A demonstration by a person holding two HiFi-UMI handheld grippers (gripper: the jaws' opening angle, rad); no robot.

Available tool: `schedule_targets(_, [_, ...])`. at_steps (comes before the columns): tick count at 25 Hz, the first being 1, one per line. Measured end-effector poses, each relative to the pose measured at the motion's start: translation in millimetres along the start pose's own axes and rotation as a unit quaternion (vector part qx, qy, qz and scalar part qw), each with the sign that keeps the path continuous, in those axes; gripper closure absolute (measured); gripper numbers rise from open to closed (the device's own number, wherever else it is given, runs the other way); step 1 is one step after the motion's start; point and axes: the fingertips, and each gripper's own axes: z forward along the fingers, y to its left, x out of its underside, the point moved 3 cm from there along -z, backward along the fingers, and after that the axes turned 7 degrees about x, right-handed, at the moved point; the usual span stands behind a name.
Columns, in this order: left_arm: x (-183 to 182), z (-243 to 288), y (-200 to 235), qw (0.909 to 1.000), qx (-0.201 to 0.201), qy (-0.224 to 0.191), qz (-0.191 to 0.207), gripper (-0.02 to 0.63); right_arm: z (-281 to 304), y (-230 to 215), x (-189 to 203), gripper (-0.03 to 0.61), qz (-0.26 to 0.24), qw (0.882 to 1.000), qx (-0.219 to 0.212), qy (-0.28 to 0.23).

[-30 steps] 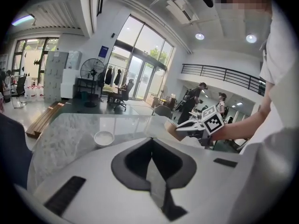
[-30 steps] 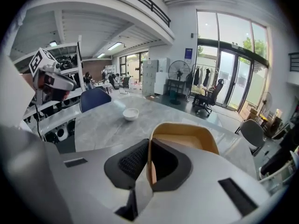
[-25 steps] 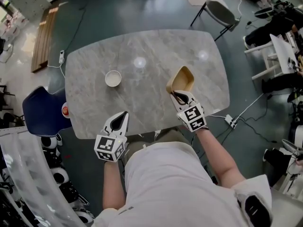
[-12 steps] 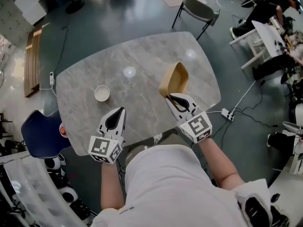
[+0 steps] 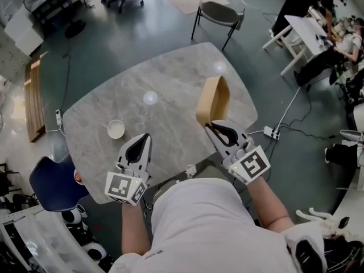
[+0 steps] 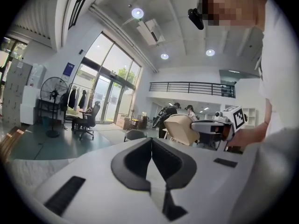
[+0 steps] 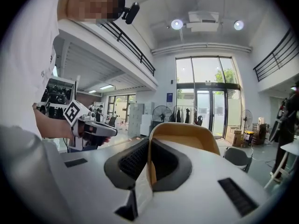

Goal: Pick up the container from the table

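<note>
A tan, boat-shaped container [image 5: 212, 99] hangs tipped on its side above the right part of the grey marble table [image 5: 170, 78]. My right gripper [image 5: 218, 128] is shut on the container's near rim. In the right gripper view the rim [image 7: 150, 164] stands pinched between the black pads, and the container [image 7: 187, 135] rises beyond them. My left gripper [image 5: 139, 147] hovers over the table's near edge, shut with nothing in it. In the left gripper view its jaws [image 6: 151, 164] meet, and the container [image 6: 181, 129] shows at the right.
A small white bowl [image 5: 116, 129] sits on the table's left part. A grey chair [image 5: 220, 13] stands beyond the far edge, and a blue chair [image 5: 52, 183] at the near left. A power strip [image 5: 271, 133] and cables lie on the floor at the right.
The container has tipped further onto its side in my right gripper. The head view has shifted, so the table sits turned in frame. My left gripper stays shut near the front edge.
</note>
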Motion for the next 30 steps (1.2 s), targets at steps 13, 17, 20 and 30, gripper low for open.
schedule_targets(13, [-41.5, 21.5, -24.1, 0.9974, 0.057, -0.038, 0.024, 0.611, -59.3, -15.4, -31.8, 0.552, 0.001, 0.997, 0.052, -0.063])
schedule_targets(17, [-50.2, 26.0, -32.9, 0.9954, 0.069, -0.041, 0.052, 0.611, -70.3, -17.8, -33.2, 0.552, -0.001, 0.995, 0.068, -0.072])
schedule_targets(20, [-52.6, 27.3, -38.5, 0.9941, 0.072, -0.038, 0.071, 0.611, -75.3, -19.1, -30.0, 0.552, -0.002, 0.994, 0.081, -0.071])
schedule_targets(30, [-51.8, 29.4, -41.9, 0.9923, 0.067, -0.027, 0.101, 0.612, -72.7, -21.4, -16.5, 0.552, -0.009, 0.992, 0.109, -0.056])
